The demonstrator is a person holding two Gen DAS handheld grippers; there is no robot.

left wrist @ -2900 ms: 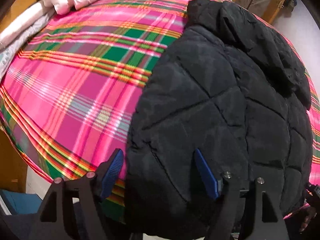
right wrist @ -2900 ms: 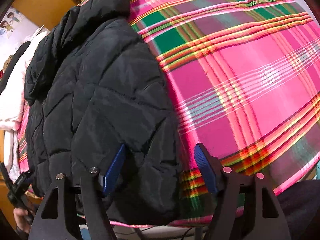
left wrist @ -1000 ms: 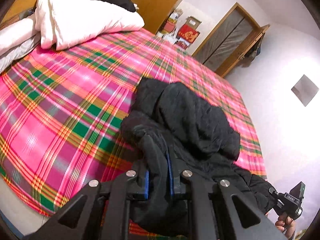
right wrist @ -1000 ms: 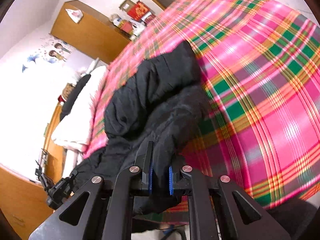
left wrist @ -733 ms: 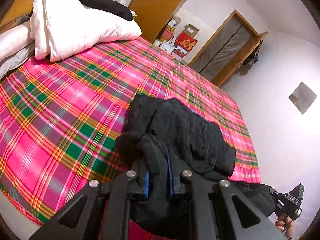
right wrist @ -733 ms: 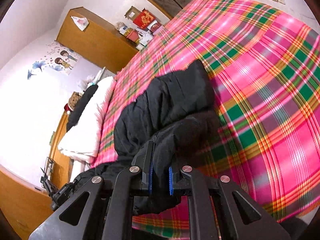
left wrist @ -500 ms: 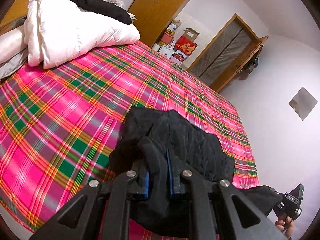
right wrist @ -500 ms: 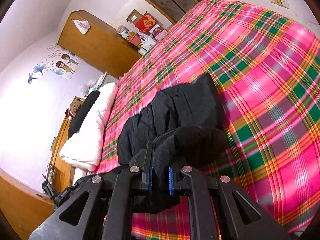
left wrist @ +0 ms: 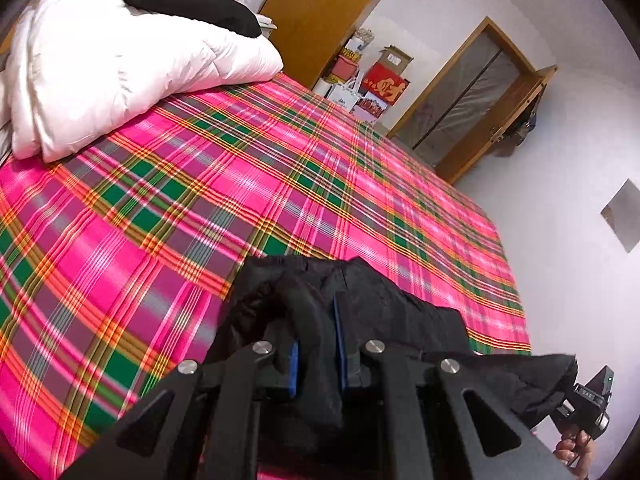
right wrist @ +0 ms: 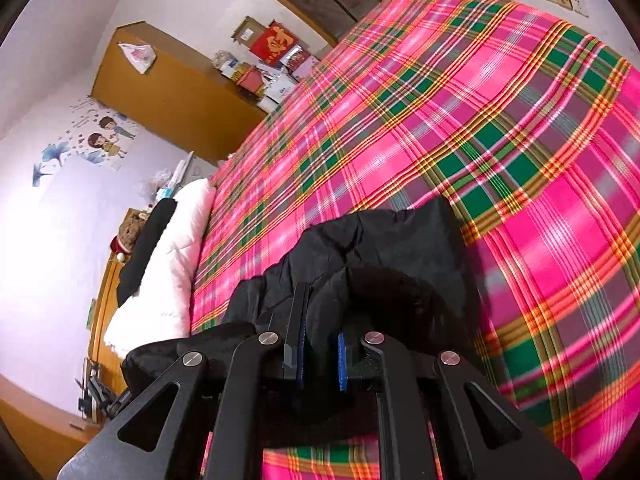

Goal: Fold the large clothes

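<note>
Pinching black jacket (left wrist: 384, 300) — left claw (left wrist: 316, 344), right claw (right wrist: 320, 344) — above bedspread (left wrist: 160, 208).

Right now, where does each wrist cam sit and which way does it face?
Left wrist: on the left gripper, looking across the plaid bed toward the door; own fingers pinch the black jacket, right gripper at the edge.
Right wrist: on the right gripper, facing the wardrobe; fingers pinch the jacket.
Shared: jacket, bed, white duvet.
</note>
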